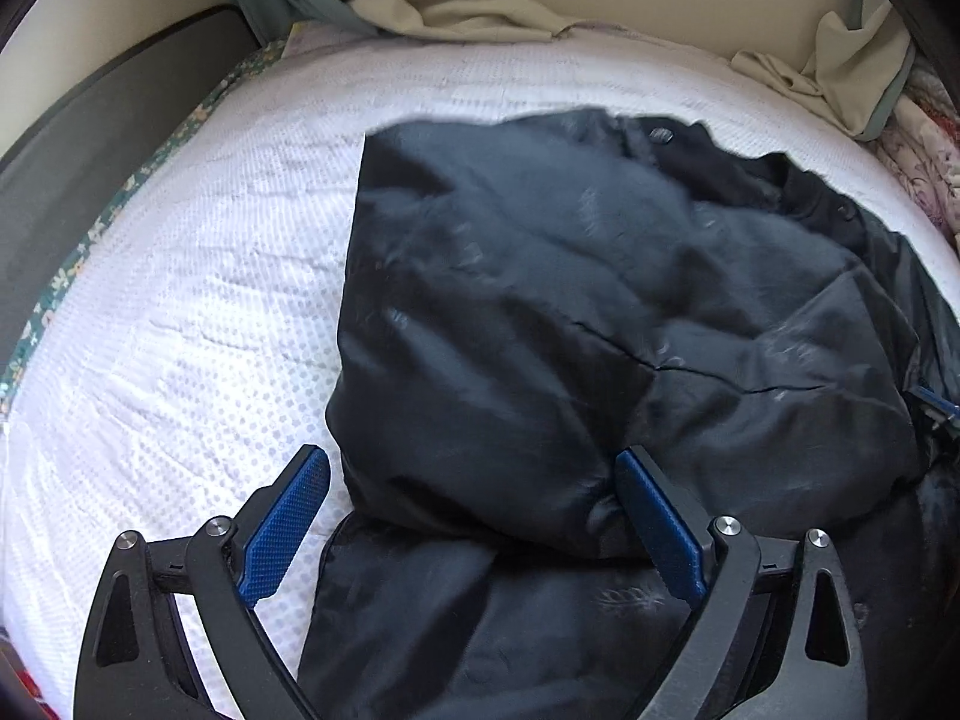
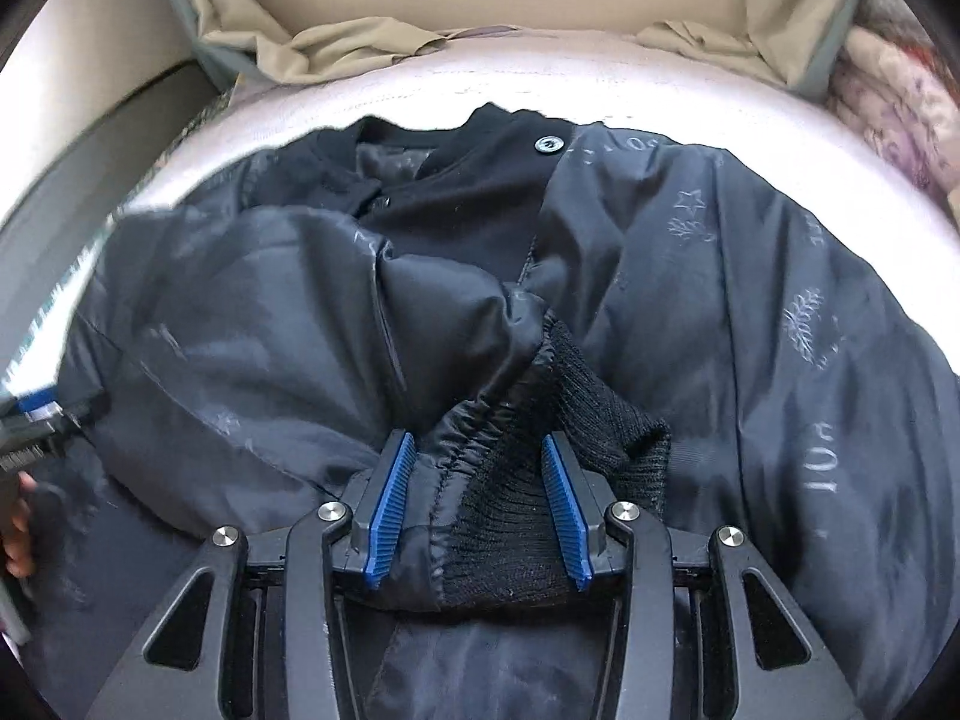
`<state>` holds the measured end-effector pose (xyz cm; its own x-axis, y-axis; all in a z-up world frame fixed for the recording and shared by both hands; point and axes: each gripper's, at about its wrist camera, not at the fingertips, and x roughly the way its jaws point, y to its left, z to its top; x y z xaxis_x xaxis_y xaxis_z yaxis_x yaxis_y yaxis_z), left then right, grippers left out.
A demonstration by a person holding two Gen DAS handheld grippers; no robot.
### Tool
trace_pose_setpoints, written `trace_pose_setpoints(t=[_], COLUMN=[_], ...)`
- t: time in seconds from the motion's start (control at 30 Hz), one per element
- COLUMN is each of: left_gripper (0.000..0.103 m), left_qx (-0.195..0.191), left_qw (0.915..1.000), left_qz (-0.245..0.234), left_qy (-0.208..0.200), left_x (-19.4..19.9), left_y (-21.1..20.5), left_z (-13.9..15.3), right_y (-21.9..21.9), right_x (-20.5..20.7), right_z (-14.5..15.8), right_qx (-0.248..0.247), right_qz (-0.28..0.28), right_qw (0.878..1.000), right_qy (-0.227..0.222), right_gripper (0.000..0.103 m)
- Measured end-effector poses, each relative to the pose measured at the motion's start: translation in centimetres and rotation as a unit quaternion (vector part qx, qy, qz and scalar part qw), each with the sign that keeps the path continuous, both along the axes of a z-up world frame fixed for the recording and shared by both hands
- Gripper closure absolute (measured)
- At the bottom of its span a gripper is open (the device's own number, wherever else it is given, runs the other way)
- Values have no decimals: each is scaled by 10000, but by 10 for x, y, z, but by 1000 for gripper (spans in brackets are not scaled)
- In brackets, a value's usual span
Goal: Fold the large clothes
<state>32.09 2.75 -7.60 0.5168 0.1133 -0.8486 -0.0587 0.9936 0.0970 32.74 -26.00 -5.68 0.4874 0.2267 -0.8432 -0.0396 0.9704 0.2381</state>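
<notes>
**Clerk:** Item one, right gripper. Condition?

**Checker:** Blue pads are standing part-way apart, with the sleeve cuff bunched between them; ribbed knit and gathered shiny fabric are filling the gap. Whether the pads are actually pinching it, I cannot tell.

**Clerk:** Item two, left gripper.

**Checker:** Jaws are spread wide, gripping nothing. The left pad is lying over the bedcover, the right pad is resting against the folded bulk of the jacket at about five o'clock in its view.

**Clerk:** Item three, the garment.

**Checker:** One dark padded jacket, lying on the white quilted bedcover, filling the centre of both views. The collar with its snap button is sitting at twelve o'clock in the right view, the hem toward six, so the long axis is running twelve to six, collar pointing away toward the crumpled beige cloth.

**Clerk:** Progress?

**Checker:** I am judging it part-done. The left side is looking folded over the body already, and one sleeve is being brought across the chest. Left to do, by my estimate: laying that sleeve flat, then folding hem toward collar.
</notes>
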Motion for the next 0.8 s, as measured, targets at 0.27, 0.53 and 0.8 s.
trace_pose_setpoints(t=[0.27, 0.53, 0.8], left_gripper=[3, 3, 3], left_qx=[-339, -646, -650], left_qw=[9974, 9960, 9961], left_qz=[-141, -184, -304], left_qy=[-618, -590, -515], left_x=[-24, -43, -57], left_y=[-10, -8, -14], left_z=[49, 54, 55], right_y=[-75, -147, -177], right_x=[-57, -154, -256], right_z=[89, 100, 76], right_qx=[1228, 1415, 1902], right_qz=[-1061, -2320, -3089], right_qw=[9840, 9589, 9290], right_qy=[-734, -817, -737], right_gripper=[44, 43, 43])
